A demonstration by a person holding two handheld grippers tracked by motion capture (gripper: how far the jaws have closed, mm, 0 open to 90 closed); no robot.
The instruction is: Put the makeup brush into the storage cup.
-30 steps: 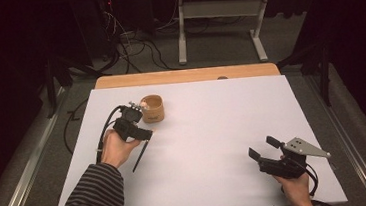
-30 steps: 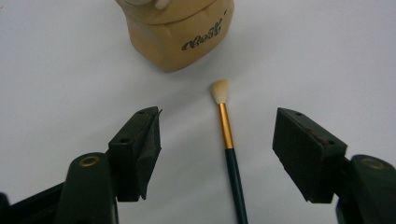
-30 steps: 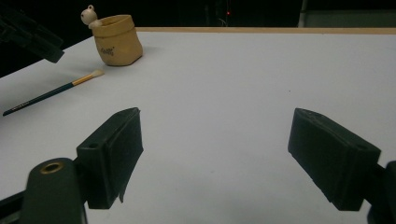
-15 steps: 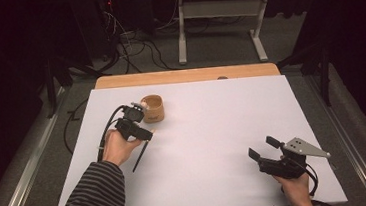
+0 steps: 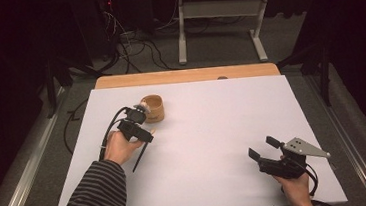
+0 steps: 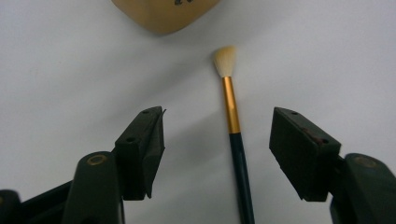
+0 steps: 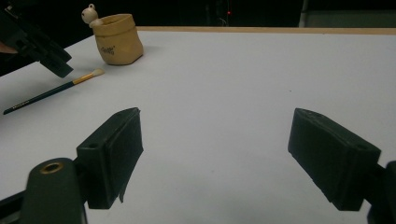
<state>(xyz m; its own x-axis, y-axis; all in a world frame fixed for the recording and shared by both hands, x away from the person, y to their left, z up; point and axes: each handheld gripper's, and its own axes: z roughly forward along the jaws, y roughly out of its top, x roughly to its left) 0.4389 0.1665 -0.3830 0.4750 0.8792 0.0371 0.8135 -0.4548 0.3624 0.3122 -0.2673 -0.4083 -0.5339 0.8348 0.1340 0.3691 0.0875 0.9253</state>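
Paintbrush [image 6: 232, 122] lies flat on the white table [image 5: 213, 130], between the left gripper's [image 6: 219, 149] spread fingers, untouched; they have just been closing a little since the earlier frame. Its bristles point toward the tan cup [image 5: 152, 108], whose inside is hidden. Right gripper [image 7: 233, 154] rests well apart, fingers released.

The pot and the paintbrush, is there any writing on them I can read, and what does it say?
Pot: dark print on its front, too small and blurred to read.
Same pot, left gripper view: the bottom edge of dark marks at the frame's top, cut off, unreadable.
Paintbrush: pale lettering near the tail end of the dark handle, too small to read.
No other text on the table.
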